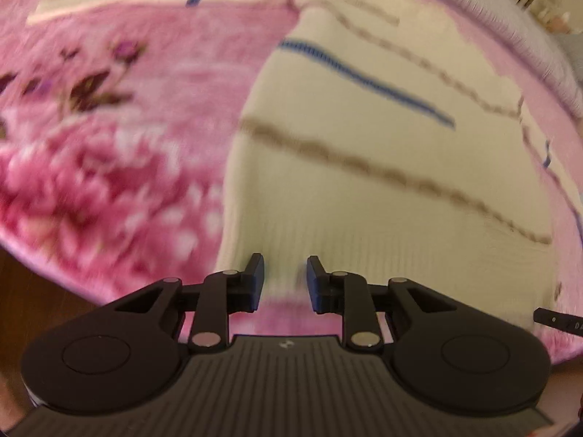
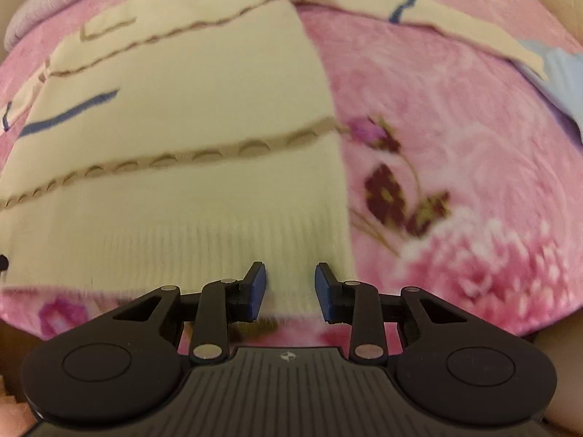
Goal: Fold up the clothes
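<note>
A cream knit sweater (image 1: 364,189) with brown scalloped stripes and short blue stripes lies flat on a pink floral blanket (image 1: 109,145). My left gripper (image 1: 285,284) is open, its fingers on either side of the ribbed hem near the sweater's bottom left corner. In the right wrist view the same sweater (image 2: 182,127) lies spread, one sleeve stretched out to the upper right. My right gripper (image 2: 290,289) is open at the ribbed hem near the bottom right corner. Neither gripper holds the cloth.
The pink blanket (image 2: 455,109) covers a bed, with its near edge just under both grippers. A light blue cloth (image 2: 561,76) lies at the right edge by the sleeve end. A dark floor (image 1: 22,291) shows at the lower left.
</note>
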### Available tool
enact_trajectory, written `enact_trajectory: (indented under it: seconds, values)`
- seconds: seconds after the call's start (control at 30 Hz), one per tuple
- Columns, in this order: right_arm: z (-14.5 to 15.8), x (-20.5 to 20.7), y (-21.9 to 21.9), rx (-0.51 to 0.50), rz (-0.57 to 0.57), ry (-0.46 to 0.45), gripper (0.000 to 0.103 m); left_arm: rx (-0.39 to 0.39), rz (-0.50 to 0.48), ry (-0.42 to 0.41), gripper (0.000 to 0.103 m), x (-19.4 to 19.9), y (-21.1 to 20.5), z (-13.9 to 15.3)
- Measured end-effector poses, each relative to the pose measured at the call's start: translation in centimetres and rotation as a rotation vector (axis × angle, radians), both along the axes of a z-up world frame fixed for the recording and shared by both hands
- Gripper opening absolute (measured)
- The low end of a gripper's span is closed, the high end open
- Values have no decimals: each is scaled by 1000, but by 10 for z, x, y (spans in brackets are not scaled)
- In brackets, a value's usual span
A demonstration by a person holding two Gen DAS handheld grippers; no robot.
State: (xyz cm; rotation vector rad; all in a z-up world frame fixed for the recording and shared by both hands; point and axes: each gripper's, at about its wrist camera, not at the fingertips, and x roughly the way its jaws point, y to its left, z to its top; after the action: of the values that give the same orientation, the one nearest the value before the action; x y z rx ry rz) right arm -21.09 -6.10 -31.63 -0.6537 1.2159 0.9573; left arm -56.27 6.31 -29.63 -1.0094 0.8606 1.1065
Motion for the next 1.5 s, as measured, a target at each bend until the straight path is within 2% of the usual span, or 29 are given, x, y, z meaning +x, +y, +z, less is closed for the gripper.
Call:
enact_trajectory:
  seconds: [0.03, 0.1, 0.2, 0.27, 0.33, 0.53, 0.57, 0.8, 1.13, 1.5]
  values:
    - [3, 4, -2, -39, -20, 14, 34, -17, 5, 23, 21, 1, -2, 5]
    - [18, 12, -7, -47, -53, 37, 37, -52, 14, 55, 23, 3, -6, 19]
    - [46, 19, -6, -30, -82, 58, 64, -60, 35, 56, 31, 9, -8, 54]
    - [71, 23, 2, -1, -87, 64, 69, -47, 37, 68, 38, 18, -5, 81]
    - [96, 25, 11, 27, -88, 64, 86, -24, 30, 73, 46, 29, 1, 106]
    - [158, 24, 34, 78, -75, 30, 89, 79, -2, 106, 64, 55, 9, 172]
    - [165, 23, 35, 79, -77, 30, 89, 92, -5, 113, 64, 57, 8, 181]
    - [186, 14, 30, 54, -69, 53, 89, 125, 3, 147, 72, 65, -7, 220]
    - [196, -5, 12, 32, -9, 48, 89, 148, -10, 170, 80, 68, -34, 232]
    - [183, -8, -14, -23, -7, 55, 89, 101, -13, 190, 81, 61, -60, 215]
